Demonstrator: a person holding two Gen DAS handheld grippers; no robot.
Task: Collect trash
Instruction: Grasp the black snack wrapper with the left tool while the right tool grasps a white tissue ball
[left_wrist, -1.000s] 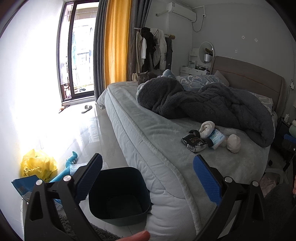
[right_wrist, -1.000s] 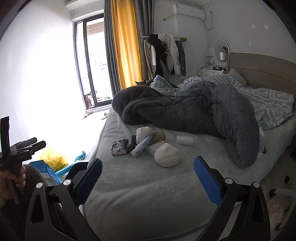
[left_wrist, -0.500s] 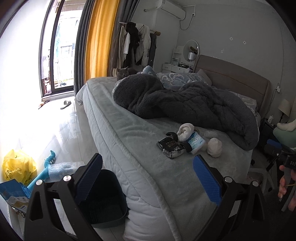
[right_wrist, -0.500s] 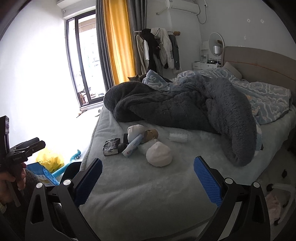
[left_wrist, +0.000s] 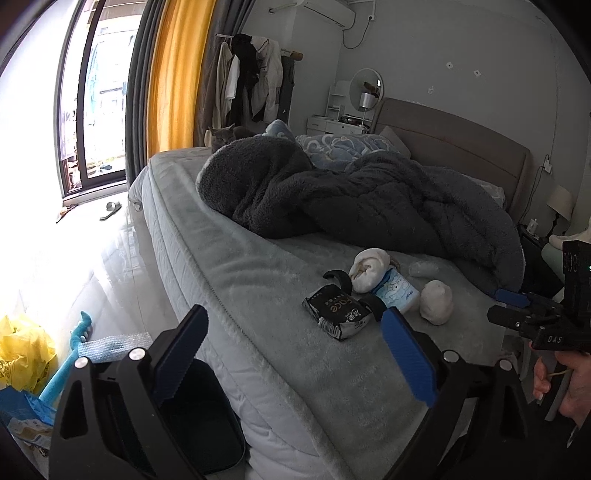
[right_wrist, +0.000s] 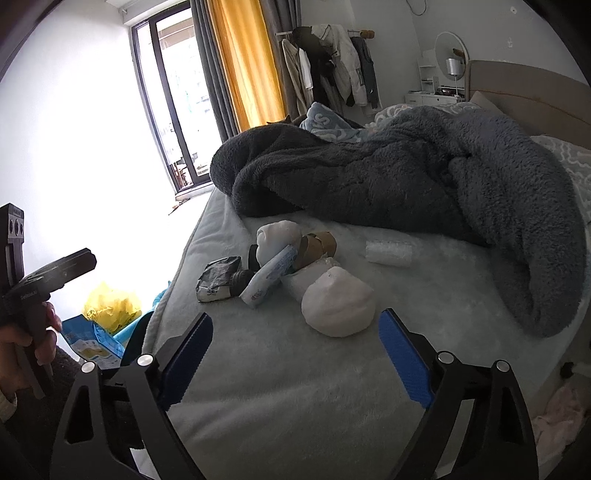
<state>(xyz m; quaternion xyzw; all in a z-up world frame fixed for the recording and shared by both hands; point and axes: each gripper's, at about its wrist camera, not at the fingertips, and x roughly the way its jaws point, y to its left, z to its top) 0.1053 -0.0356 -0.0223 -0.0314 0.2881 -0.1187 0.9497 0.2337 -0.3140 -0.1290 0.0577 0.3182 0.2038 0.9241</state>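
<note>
Grey plush bed (right_wrist: 280, 398) held a small heap of trash: white crumpled wad (right_wrist: 337, 306) nearest, black wrapper (left_wrist: 338, 314) beyond. Both the right gripper (right_wrist: 295, 360) and left gripper (left_wrist: 295, 356) were empty, jaws wide but starting to close. Best approach, probably: straddle one item, squeeze gently, then carry it to the dark bin (left_wrist: 207, 424) on the floor beside the bed.

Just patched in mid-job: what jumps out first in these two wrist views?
A cluster of trash on the grey bed: a black wrapper, a blue-white wipes pack, a cardboard tube and a white wad nearest the right gripper. Behind it sprawls a dark fleece blanket. The left gripper is empty too, jaws closing slightly, above a dark bin on the floor.
</note>
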